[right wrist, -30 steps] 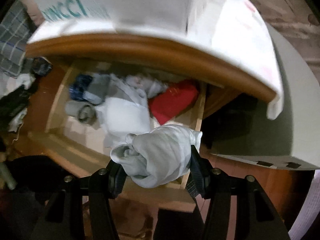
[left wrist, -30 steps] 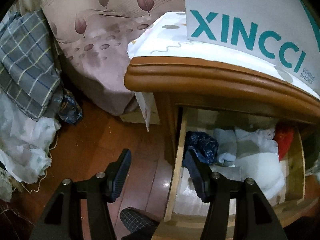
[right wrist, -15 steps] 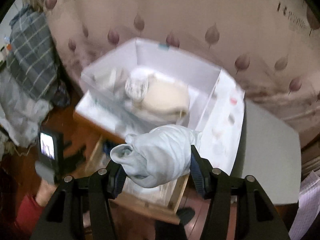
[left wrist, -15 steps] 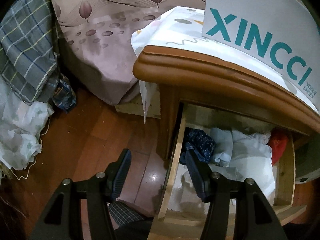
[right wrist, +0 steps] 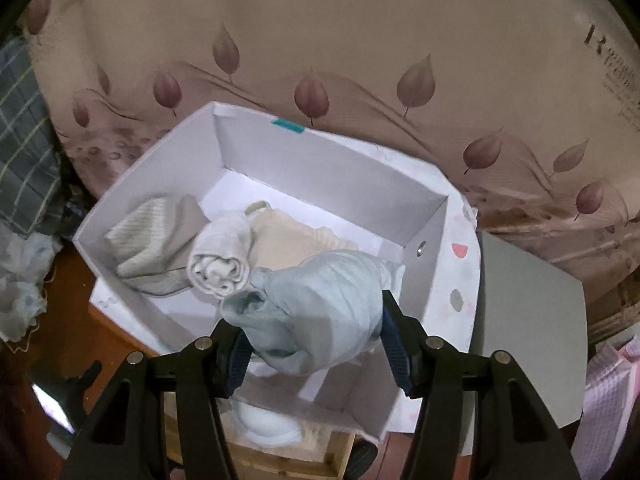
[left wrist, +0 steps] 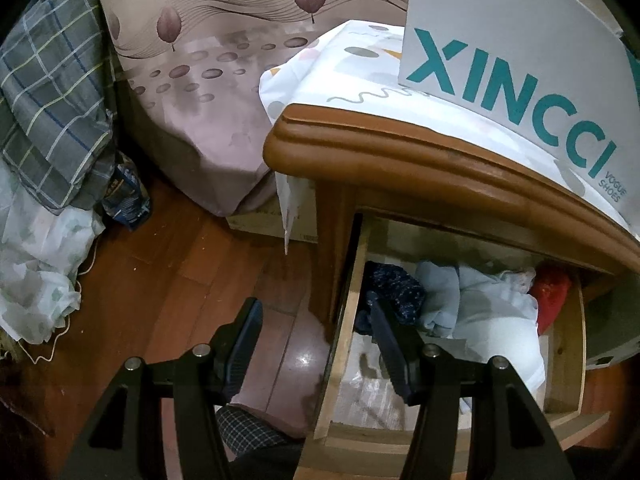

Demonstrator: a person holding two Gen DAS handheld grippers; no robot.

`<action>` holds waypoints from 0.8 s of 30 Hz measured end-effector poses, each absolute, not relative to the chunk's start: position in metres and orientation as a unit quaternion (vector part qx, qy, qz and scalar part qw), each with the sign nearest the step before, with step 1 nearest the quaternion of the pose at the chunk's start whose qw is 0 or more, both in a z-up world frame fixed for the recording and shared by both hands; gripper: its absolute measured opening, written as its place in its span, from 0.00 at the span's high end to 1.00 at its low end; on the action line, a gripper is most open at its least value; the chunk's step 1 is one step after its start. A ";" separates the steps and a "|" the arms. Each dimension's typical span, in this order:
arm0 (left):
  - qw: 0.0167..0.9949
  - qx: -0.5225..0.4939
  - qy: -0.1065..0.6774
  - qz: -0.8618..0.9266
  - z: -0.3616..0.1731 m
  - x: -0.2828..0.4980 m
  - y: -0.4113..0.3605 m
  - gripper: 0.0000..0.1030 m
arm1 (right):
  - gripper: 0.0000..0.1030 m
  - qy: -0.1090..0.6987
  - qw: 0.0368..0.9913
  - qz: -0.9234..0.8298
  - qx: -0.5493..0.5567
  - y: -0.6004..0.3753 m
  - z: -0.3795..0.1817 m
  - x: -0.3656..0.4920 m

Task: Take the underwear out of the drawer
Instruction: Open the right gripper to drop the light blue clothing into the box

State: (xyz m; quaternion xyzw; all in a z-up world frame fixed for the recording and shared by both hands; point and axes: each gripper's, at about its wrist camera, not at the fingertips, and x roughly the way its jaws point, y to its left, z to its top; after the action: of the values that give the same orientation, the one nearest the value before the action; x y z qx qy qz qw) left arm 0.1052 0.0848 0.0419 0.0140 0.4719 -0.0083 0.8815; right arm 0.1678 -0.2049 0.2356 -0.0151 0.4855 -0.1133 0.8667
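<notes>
My right gripper (right wrist: pixel 314 340) is shut on a pale blue bundle of underwear (right wrist: pixel 320 304) and holds it above the near side of a white shoe box (right wrist: pixel 332 164) on the nightstand. The box holds several rolled pale garments (right wrist: pixel 218 258). My left gripper (left wrist: pixel 316 340) is open and empty, above the left edge of the open wooden drawer (left wrist: pixel 346 320). The drawer holds dark blue (left wrist: pixel 394 290), light blue (left wrist: pixel 444 300), white (left wrist: pixel 504 340) and red (left wrist: pixel 554 294) clothes.
The box shows in the left wrist view as a white side with teal XINCCI lettering (left wrist: pixel 516 92) on the wooden nightstand top (left wrist: pixel 420 176). A bed (left wrist: pixel 208 92) stands behind, a plaid cloth (left wrist: pixel 48 112) and white fabric (left wrist: pixel 36 256) lie left on the wood floor (left wrist: pixel 180 276).
My right gripper has lifted the pale blue bundle from over the drawer up to above the shoe box. My left gripper has drifted left and up, staying open.
</notes>
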 end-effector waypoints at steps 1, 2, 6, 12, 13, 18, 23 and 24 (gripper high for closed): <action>0.882 0.013 0.472 -0.009 0.042 0.105 0.085 0.44 | 0.47 0.489 0.864 -0.116 -0.014 -0.206 0.229 0.172; 0.882 0.012 0.472 -0.011 0.042 0.105 0.085 0.44 | 0.47 0.492 0.862 -0.118 -0.013 -0.207 0.224 0.173; 0.881 0.013 0.474 -0.014 0.042 0.105 0.082 0.44 | 0.39 0.499 0.857 -0.128 -0.014 -0.209 0.208 0.179; 0.879 0.021 0.477 -0.017 0.040 0.106 0.079 0.44 | 0.29 0.497 0.858 -0.131 -0.004 -0.212 0.200 0.179; 0.879 0.020 0.477 -0.018 0.040 0.106 0.079 0.44 | 0.29 0.495 0.859 -0.131 0.000 -0.213 0.200 0.178; 0.875 0.022 0.482 -0.021 0.039 0.107 0.078 0.44 | 0.21 0.488 0.864 -0.124 0.016 -0.217 0.207 0.174; 0.873 0.031 0.486 -0.025 0.035 0.107 0.074 0.44 | 0.21 0.472 0.873 -0.120 0.011 -0.213 0.225 0.163; 0.873 0.033 0.486 -0.025 0.035 0.107 0.073 0.44 | 0.21 0.468 0.876 -0.117 0.012 -0.213 0.230 0.159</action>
State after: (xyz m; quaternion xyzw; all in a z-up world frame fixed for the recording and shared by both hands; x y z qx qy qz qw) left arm 0.1074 0.0733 0.0347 0.0332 0.4859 -0.0253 0.8730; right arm 0.1585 -0.2126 0.2296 0.0115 0.4679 -0.1172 0.8759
